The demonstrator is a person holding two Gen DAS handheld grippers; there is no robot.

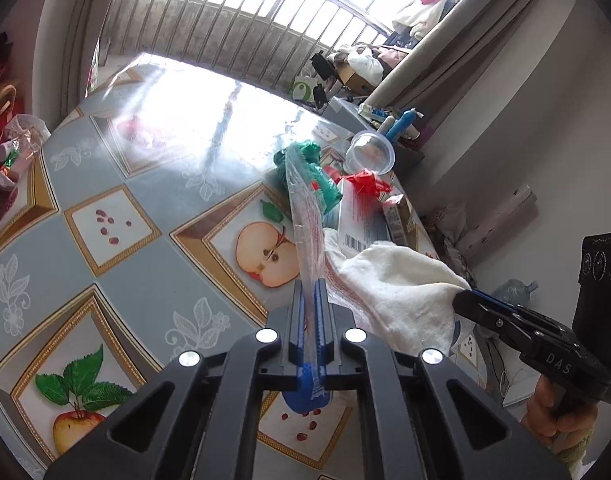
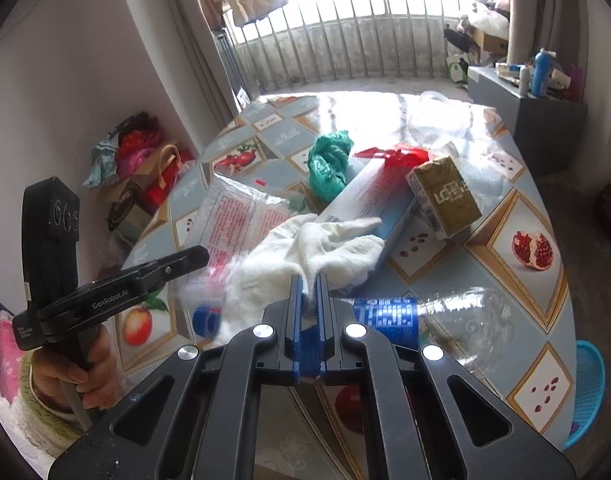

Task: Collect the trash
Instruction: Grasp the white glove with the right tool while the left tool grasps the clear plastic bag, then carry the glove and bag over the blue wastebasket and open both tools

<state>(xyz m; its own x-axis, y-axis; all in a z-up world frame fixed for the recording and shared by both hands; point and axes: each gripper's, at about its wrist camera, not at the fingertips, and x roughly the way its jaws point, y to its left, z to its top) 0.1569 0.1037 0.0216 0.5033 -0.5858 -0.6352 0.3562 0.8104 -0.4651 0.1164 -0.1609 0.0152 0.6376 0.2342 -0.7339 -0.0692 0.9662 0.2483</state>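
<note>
My left gripper is shut on a clear plastic bag with red print, which stretches taut up from its jaws. In the right wrist view the same bag lies beside the left gripper. My right gripper is shut on a crumpled white cloth, and the left wrist view shows it pinching the cloth's corner. Behind them lie a green plastic bag, a red wrapper, a long pale blue box and a gold carton.
A clear bottle with a blue label lies under the right gripper. A clear plastic cup stands near the far edge of the round table with its fruit-print cover. A blue basket sits on the floor at right.
</note>
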